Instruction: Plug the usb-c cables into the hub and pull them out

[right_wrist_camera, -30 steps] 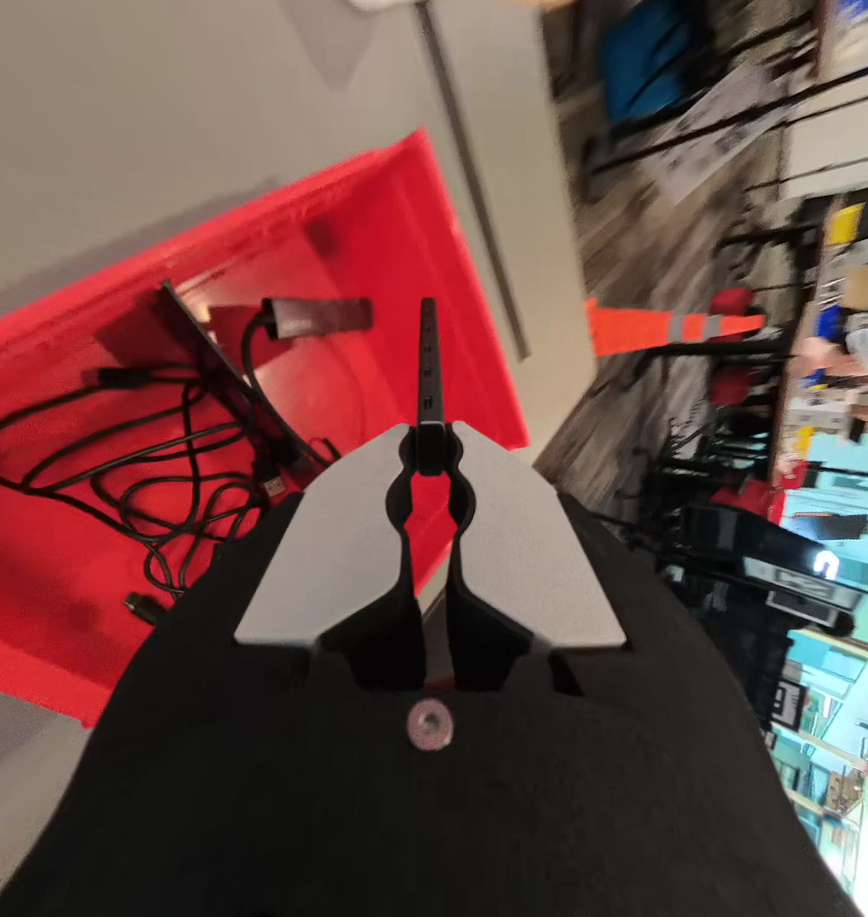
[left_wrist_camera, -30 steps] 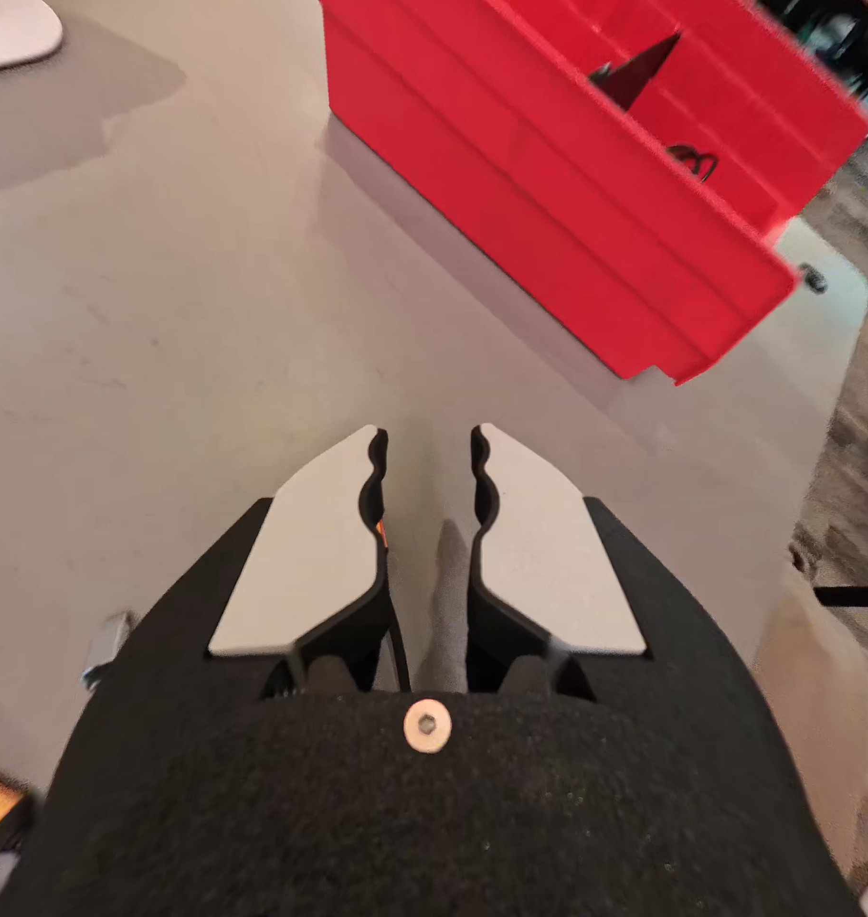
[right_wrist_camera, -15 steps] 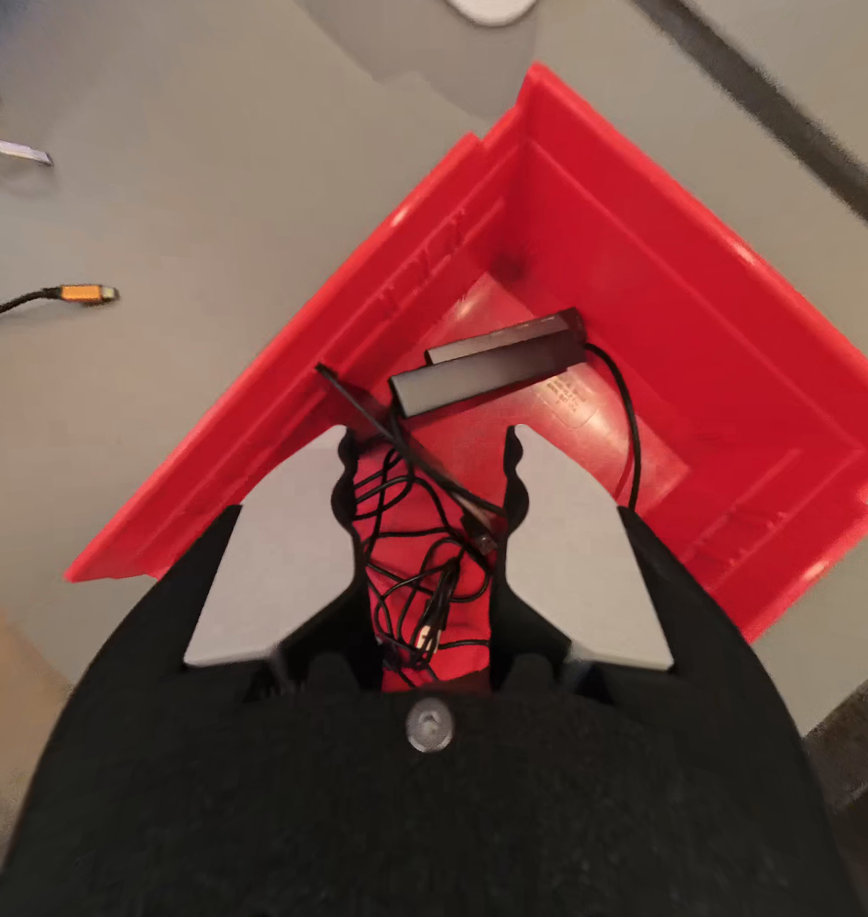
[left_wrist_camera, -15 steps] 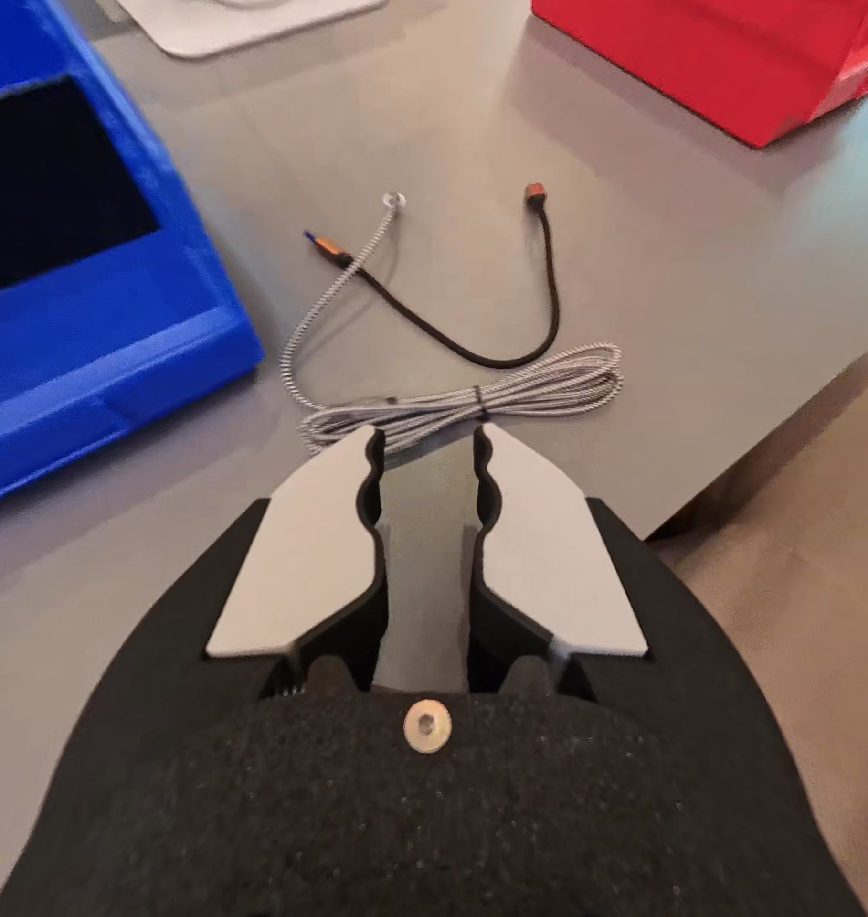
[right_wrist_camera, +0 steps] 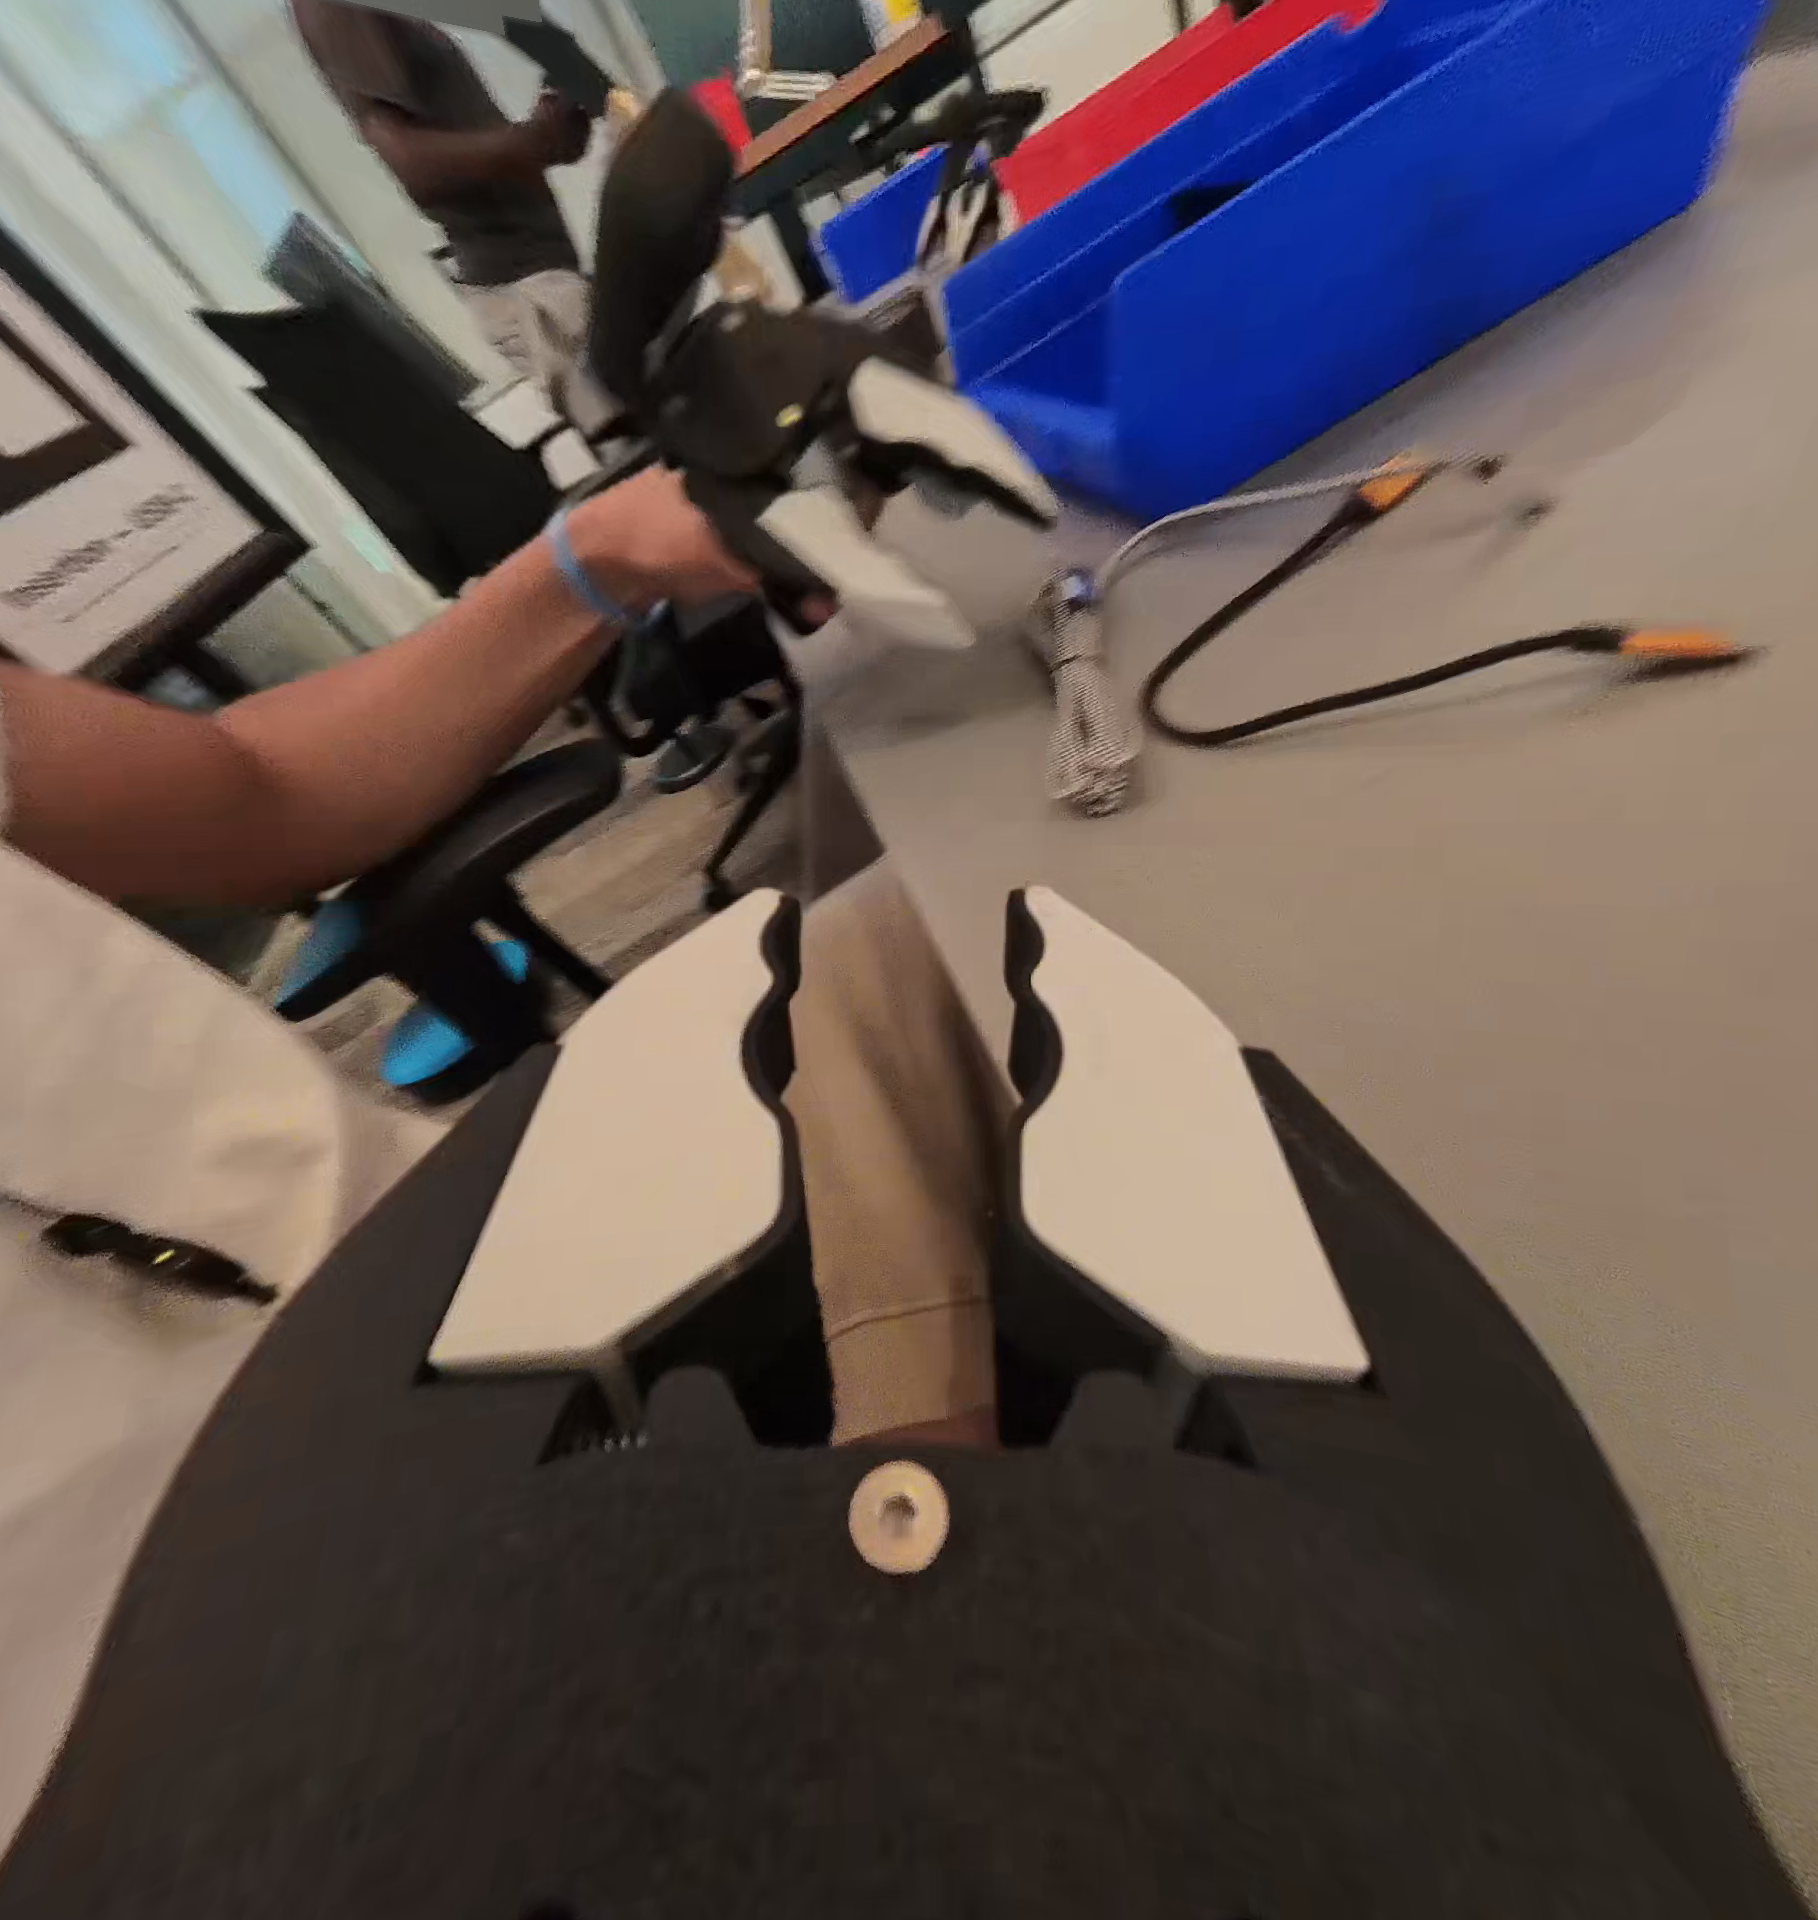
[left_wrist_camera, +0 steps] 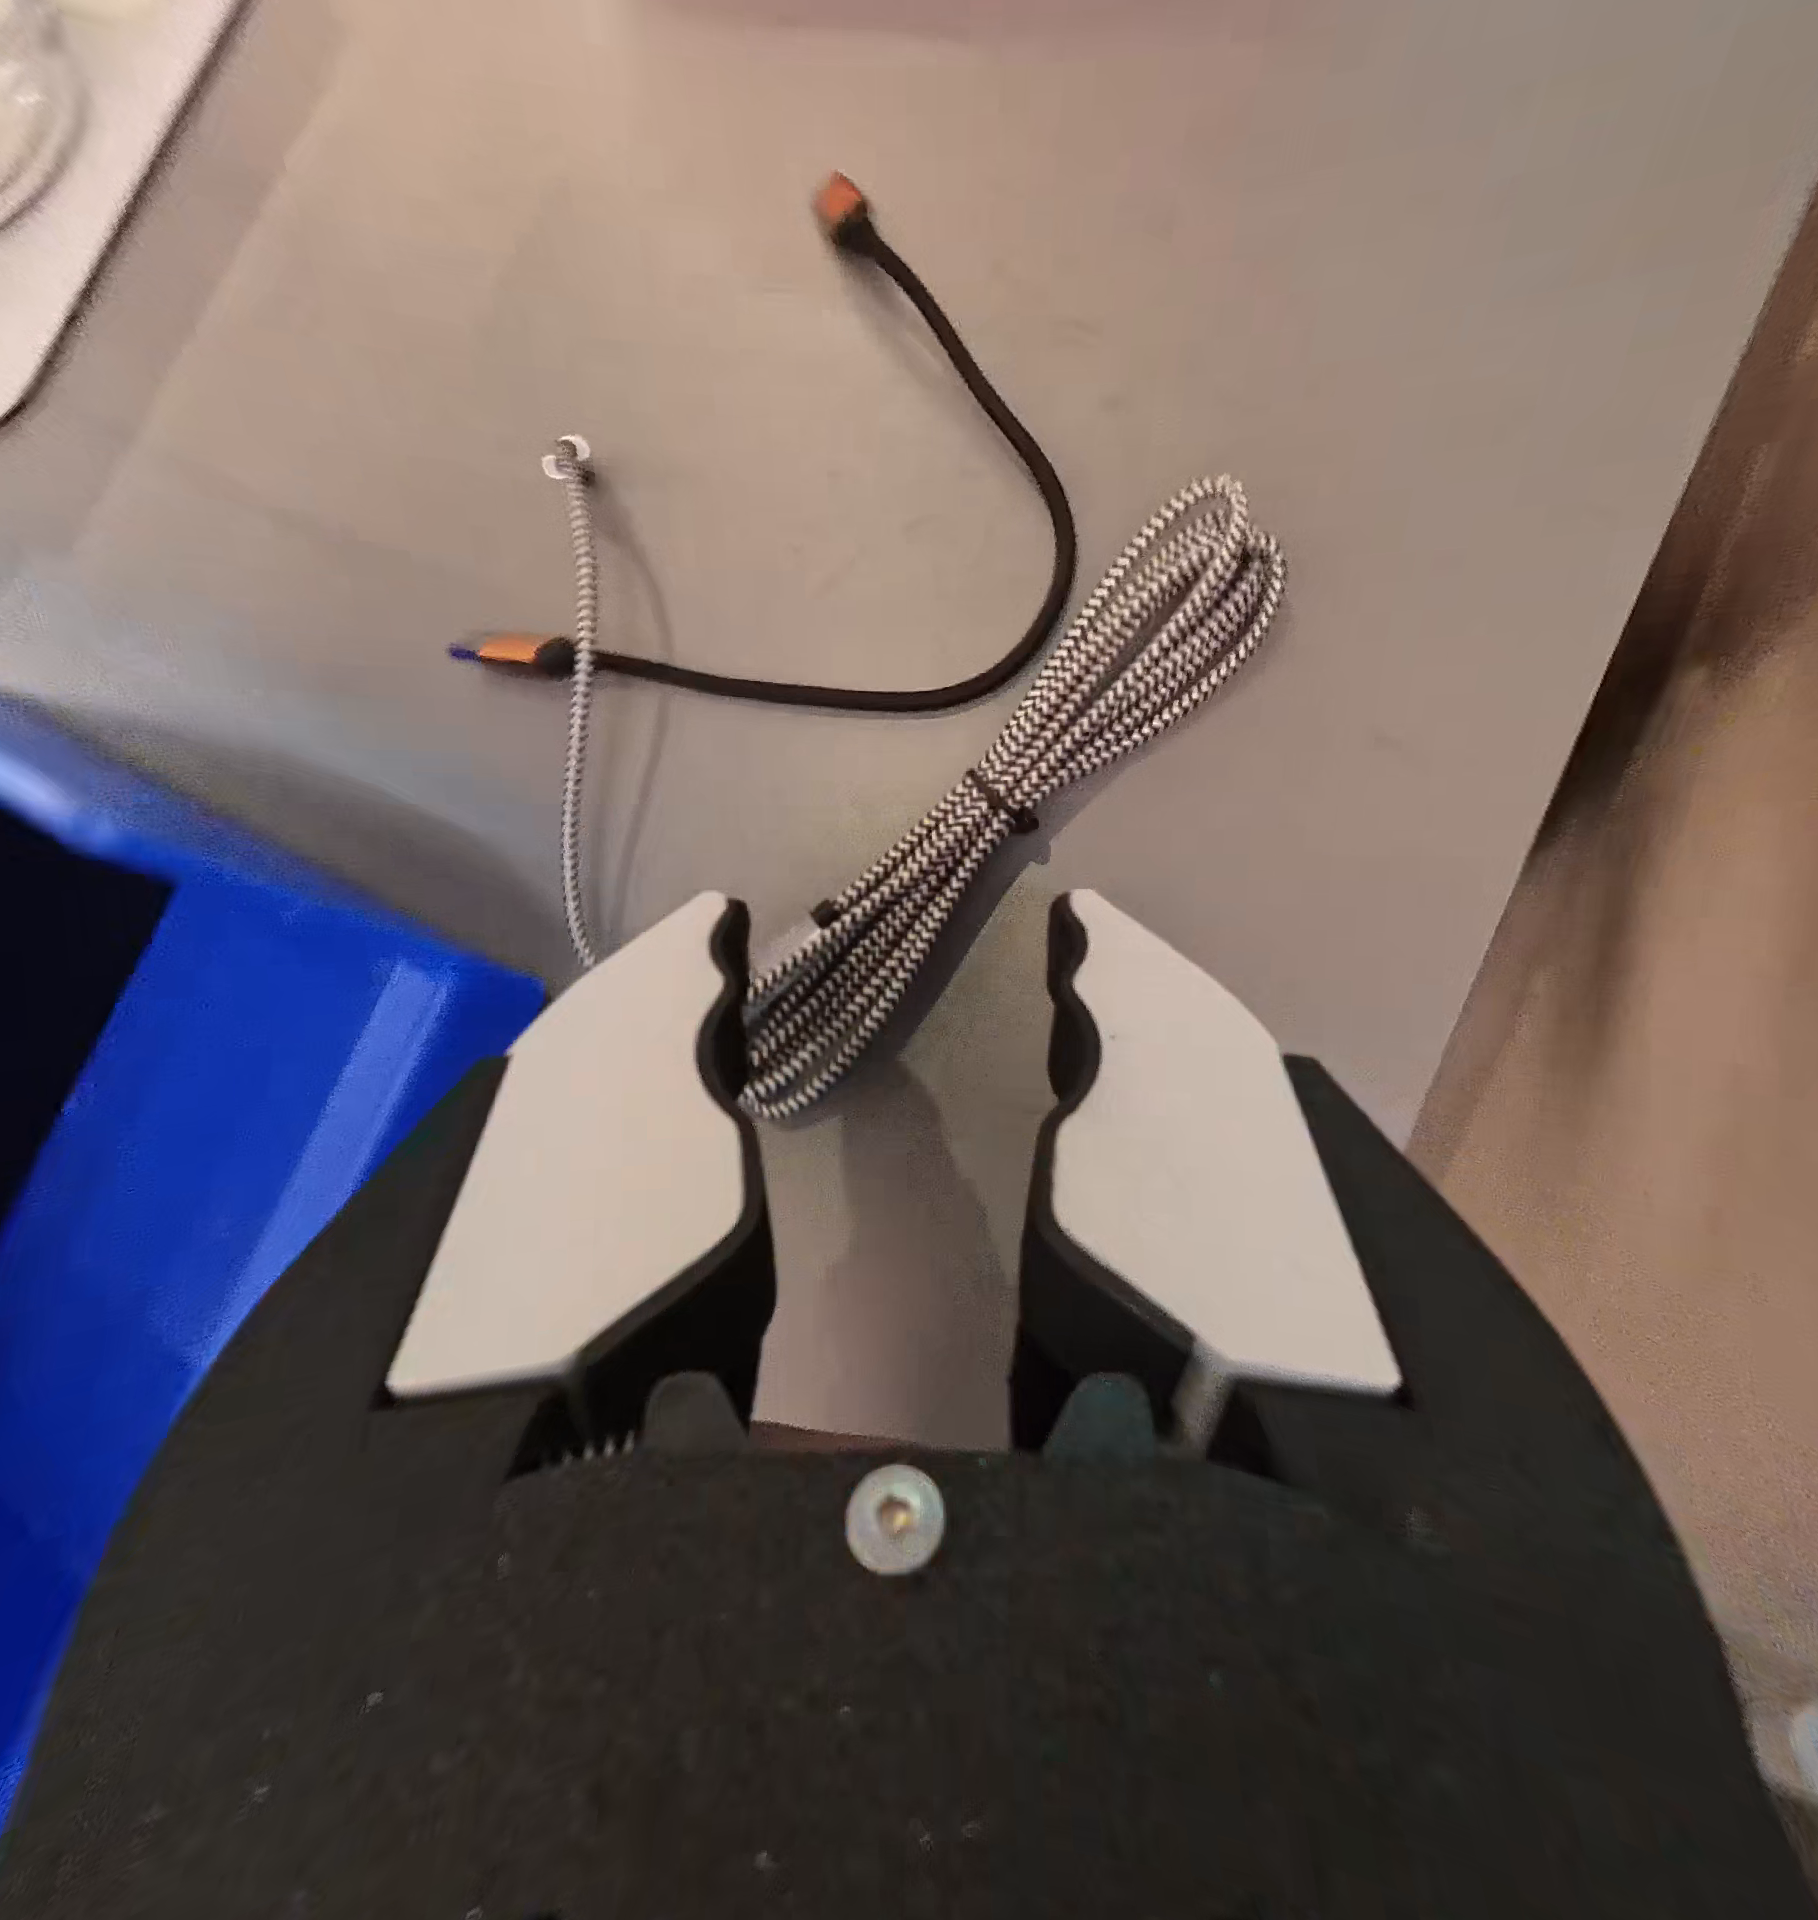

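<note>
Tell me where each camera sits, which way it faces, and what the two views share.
Left wrist view: on the left claw, open, looking down at the striped cable bundle and black cable on the grey table.
Right wrist view: on the right claw, open, facing low across the table edge; the person's forearm shows.
Shared: both cables, blue bin and the left claw.

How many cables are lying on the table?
2. A black cable with orange plugs curves across the middle of the grey table; a bundled black-and-white braided cable lies beside it, crossing it. Others may be hidden.
</note>
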Demonstrator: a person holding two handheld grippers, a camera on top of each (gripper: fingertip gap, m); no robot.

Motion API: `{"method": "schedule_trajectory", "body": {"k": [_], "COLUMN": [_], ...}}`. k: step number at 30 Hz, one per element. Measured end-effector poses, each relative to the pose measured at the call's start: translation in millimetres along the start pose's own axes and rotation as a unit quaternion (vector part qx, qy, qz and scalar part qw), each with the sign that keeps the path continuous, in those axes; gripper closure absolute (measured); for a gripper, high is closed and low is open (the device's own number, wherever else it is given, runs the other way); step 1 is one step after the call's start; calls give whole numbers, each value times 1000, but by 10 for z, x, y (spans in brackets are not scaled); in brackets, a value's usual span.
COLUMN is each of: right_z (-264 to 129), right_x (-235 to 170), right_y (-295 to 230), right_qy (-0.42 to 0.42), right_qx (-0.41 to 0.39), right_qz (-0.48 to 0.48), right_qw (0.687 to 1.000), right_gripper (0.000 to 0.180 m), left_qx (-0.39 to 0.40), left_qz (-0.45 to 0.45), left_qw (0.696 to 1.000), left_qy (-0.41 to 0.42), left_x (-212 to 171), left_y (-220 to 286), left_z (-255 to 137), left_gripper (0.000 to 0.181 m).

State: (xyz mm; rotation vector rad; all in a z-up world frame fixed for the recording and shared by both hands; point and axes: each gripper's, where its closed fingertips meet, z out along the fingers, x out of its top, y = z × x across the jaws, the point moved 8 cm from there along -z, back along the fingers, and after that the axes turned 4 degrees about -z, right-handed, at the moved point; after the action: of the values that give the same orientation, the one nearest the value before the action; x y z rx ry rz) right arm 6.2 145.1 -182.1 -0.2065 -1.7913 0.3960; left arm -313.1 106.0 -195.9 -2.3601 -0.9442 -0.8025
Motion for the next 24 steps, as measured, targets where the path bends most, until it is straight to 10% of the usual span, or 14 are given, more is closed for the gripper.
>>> {"method": "schedule_trajectory", "body": {"k": [9,18,24], "right_z": [106,434,649], "right_x": [-140,272,755], "right_y": [-57,181,-7], "right_qy": [-23,97,204], "right_qx": [16,-134,-95], "right_qz": [-3,-1,-7], "right_qw": [1000,986,974], "right_gripper": [145,148,142], "left_qx": [-103,-69,-76], "left_qz": [70,-160,-142], "left_qw": [988,945,931], "left_qy": [-88,277,328], "left_x": [91,984,1240], "left_y": [-118,10,517], "left_z": [364,-36,-3], "left_gripper": [166,169,172]}}
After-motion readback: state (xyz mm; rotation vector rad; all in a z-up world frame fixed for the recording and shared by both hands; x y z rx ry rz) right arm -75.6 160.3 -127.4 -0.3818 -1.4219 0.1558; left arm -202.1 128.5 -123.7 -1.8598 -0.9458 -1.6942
